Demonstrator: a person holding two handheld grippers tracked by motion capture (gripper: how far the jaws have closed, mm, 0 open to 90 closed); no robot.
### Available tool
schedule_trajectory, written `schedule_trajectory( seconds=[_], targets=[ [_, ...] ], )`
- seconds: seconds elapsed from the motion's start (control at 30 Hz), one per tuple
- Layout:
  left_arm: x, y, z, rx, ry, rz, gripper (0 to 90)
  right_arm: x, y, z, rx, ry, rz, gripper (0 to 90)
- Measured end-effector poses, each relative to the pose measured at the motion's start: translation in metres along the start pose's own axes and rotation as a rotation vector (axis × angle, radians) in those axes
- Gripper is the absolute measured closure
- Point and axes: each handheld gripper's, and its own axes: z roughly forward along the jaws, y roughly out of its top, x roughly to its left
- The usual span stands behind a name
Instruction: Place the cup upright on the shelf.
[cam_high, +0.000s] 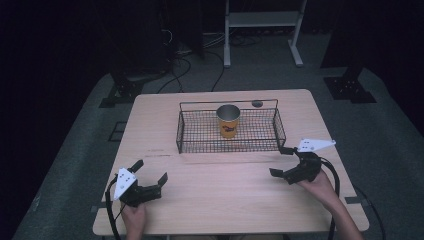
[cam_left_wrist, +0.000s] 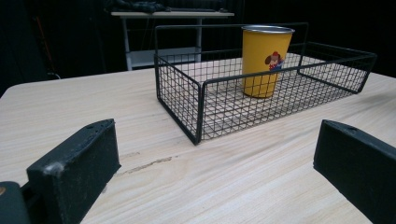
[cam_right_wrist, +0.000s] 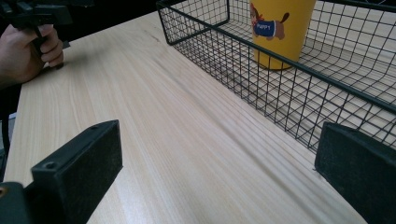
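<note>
From the high view I have a light wooden table (cam_high: 225, 200) with a black wire basket (cam_high: 200, 137) sitting toward twelve o'clock of its centre. A yellow cup (cam_high: 228, 121) stands upright inside the basket, roughly mid-length and nearer the far wall, its open metal rim facing up. In the left gripper view the cup (cam_left_wrist: 265, 60) carries a small cartoon dog print, and the basket's near corner (cam_left_wrist: 198, 112) stands forward of my jaws; in the right gripper view the same cup (cam_right_wrist: 280, 30) sits behind the basket's long near wall (cam_right_wrist: 280, 88).

My left gripper (cam_high: 151, 172) is at about seven o'clock on the table, held in the left hand (cam_high: 133, 217) at the near edge. Its jaws are spread wide with bare tabletop between them, gripping nothing, and they point toward one o'clock at the basket, well apart from it.

My right gripper (cam_high: 281, 161) is at about four o'clock, held in the right hand (cam_high: 320, 187). Its jaws are also spread wide and hold nothing; the farther jaw tip lies just beside the basket's near right corner, though I cannot tell whether it touches the wire. In the right gripper view I see the left hand (cam_right_wrist: 28, 51) far off at ten o'clock, wrapped round its gripper's handle
</note>
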Motion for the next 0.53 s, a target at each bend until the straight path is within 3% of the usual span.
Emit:
schedule_trajectory(
  seconds=[0.53],
  targets=[
    [0.0,0.0,0.001,-0.001,0.003,0.002,0.0,0.008,-0.026,-0.014,-0.032,-0.044,0.024,0.2]
  ],
)
